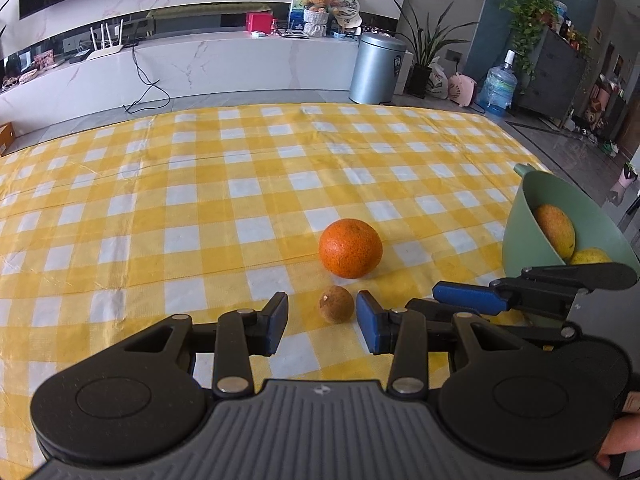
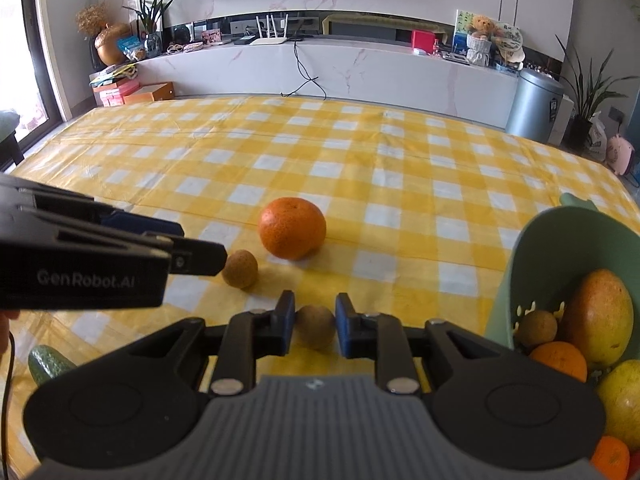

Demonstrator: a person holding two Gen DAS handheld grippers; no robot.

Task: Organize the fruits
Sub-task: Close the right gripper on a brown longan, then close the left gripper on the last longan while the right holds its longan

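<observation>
In the right wrist view, the right claw [image 2: 315,330] sits low over the tabletop [image 2: 400,168], which is covered in a yellow-and-white checked cloth; its blue pads stand narrow on either side of a small round brown fruit [image 2: 316,326], and whether they press it or leave a sliver of room I cannot tell. That nearer fruit is round, with no long axis to line up on. At three o'clock from this claw, just beside it, a pale green plastic basket [image 2: 520,248] tilts open with a mango, oranges, a yellow fruit and another small brown one inside, so I judge the carry to be a brief rightward one over the rim. In the left wrist view, the left claw [image 1: 322,318] is spread wide and empty, with a second small brown round fruit [image 1: 336,304] between its pads and slightly ahead at twelve o'clock, touching neither; a short push forward and a squeeze should take it. Beyond, at twelve o'clock and just beside it, lies a large speckled orange [image 1: 350,248], near enough to be nudged if the left claw overshoots. A green avocado-like fruit [image 2: 50,362] lies at eight o'clock of the right claw. Further out the cloth lies open to its far edge.
</observation>
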